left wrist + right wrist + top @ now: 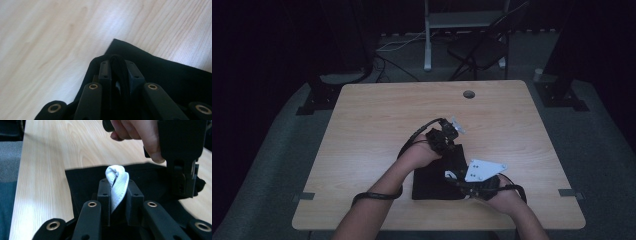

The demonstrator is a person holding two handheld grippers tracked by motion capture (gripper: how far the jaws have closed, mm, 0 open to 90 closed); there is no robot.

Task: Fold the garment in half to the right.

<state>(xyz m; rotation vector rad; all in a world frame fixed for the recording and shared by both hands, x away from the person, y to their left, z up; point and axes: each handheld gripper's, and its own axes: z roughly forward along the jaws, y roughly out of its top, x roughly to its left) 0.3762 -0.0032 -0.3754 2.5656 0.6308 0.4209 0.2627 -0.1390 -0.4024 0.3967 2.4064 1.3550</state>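
A black cloth [432, 181] lies folded on the wooden table [377, 115], near its front edge. My left gripper [445, 145] is at the cloth's far edge. In the left gripper view it [119, 62] is shut on a fold of the black cloth [162, 72] near a corner. My right gripper [458, 180] is over the cloth's right side. In the right gripper view it [119, 185] is shut on a white ribbed piece [117, 177] that stands up from the black cloth [82, 180]. The left gripper [183, 157] and its hand [137, 132] are just beyond.
A round cable hole [469, 94] is at the table's far edge. A black chair [482, 47] and a white stand [428, 35] are on the floor behind. Grey tape marks [566, 192] sit at the front corners. Bare wood surrounds the cloth.
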